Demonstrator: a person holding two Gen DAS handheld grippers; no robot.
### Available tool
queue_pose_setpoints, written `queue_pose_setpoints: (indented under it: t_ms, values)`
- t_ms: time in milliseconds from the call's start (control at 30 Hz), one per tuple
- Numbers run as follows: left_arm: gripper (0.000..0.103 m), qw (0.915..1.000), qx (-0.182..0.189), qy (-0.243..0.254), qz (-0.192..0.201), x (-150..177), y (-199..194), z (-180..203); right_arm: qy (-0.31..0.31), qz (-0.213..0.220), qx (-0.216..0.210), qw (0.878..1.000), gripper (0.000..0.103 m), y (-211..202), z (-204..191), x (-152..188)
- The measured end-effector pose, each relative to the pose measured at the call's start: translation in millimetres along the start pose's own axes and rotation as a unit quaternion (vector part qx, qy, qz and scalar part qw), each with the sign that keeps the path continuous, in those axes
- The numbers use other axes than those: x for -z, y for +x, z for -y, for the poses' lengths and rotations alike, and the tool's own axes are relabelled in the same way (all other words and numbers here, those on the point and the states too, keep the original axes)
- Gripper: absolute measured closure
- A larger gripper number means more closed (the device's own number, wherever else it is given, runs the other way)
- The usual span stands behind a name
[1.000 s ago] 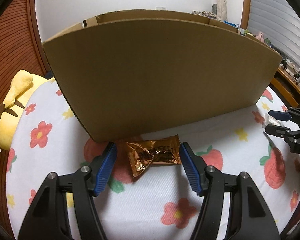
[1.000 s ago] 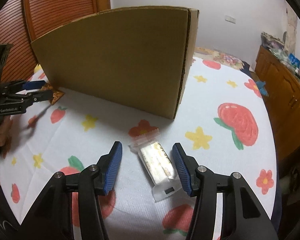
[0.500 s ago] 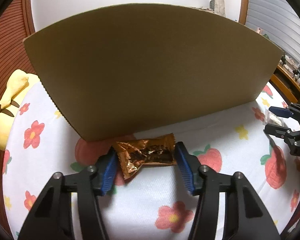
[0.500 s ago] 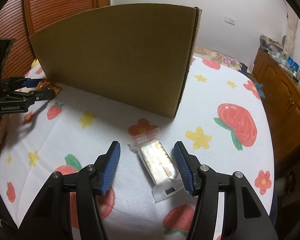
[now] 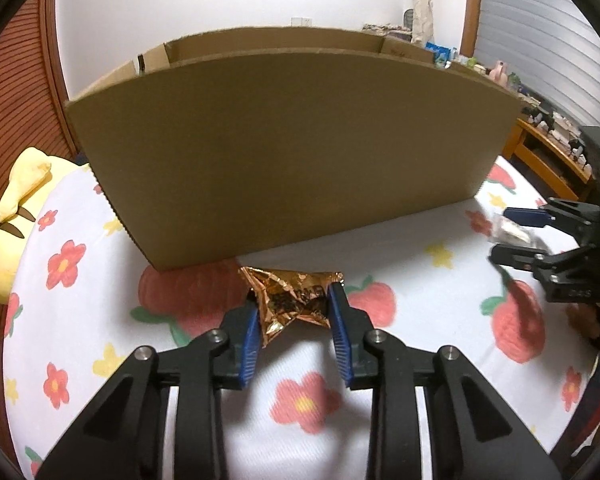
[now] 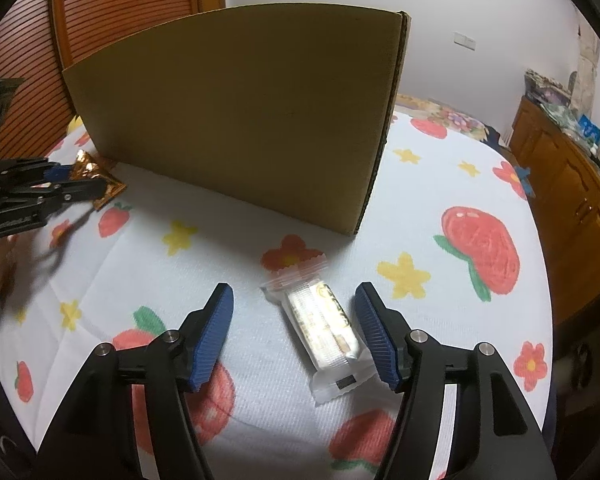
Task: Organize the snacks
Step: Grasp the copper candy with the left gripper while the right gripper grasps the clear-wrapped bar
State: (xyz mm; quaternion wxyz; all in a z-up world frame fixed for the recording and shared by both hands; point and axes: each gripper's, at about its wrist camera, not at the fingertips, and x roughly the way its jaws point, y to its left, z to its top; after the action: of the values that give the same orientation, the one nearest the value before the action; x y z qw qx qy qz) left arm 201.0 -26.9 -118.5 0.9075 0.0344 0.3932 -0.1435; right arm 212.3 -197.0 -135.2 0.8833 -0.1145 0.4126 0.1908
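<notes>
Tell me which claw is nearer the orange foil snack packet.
Left. The left claw has just been closing and now pinches the orange foil snack packet. The right claw is well off to the side, open around a clear-wrapped snack bar.

White walls (image 5: 220,0) meet a slatted wooden door (image 6: 112,4); a wooden cabinet (image 6: 572,184) stands beside the fruit-print bedspread's (image 6: 440,184) right edge.

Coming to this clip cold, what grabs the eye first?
A big cardboard box stands mid-cloth on the strawberry-and-flower sheet. In front of it, the left gripper has just closed on a crumpled gold foil snack, while the right gripper, just opening wider, straddles a clear-wrapped wafer bar.
</notes>
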Motion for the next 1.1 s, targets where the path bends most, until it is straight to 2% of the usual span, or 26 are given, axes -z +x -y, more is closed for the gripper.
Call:
queue_pose_setpoints:
  t_ms: [200,500,567,700,733,767,800,1100]
  values:
    - [0.073,0.9998,0.01,0.0,0.015,3,-20,-1,0.0,-0.001,0.001,1.0,0.035,0,0,1]
    - [0.073,0.9996,0.015,0.004,0.023,6,-29,10,0.002,-0.006,0.002,1.0,0.035,-3,-1,2]
    - [0.073,0.9995,0.017,0.004,0.028,7,-34,10,0.01,-0.005,-0.01,1.0,0.042,-8,2,2]
    - [0.073,0.9991,0.017,0.005,0.038,5,-43,12,0.013,-0.012,-0.003,1.0,0.055,-9,7,3]
    - [0.073,0.999,0.017,0.004,0.04,5,-45,12,0.012,-0.012,-0.001,1.0,0.064,-9,8,3]
    - [0.073,0.999,0.016,0.004,0.042,4,-46,12,0.008,-0.011,0.003,1.0,0.077,-10,8,4]
    - [0.073,0.9989,0.014,0.004,0.044,4,-48,12,0.006,-0.011,0.002,1.0,0.084,-11,8,4]
    - [0.073,0.9977,0.0,0.004,0.068,-9,-66,9,0.004,0.006,-0.003,1.0,0.084,-22,2,6]
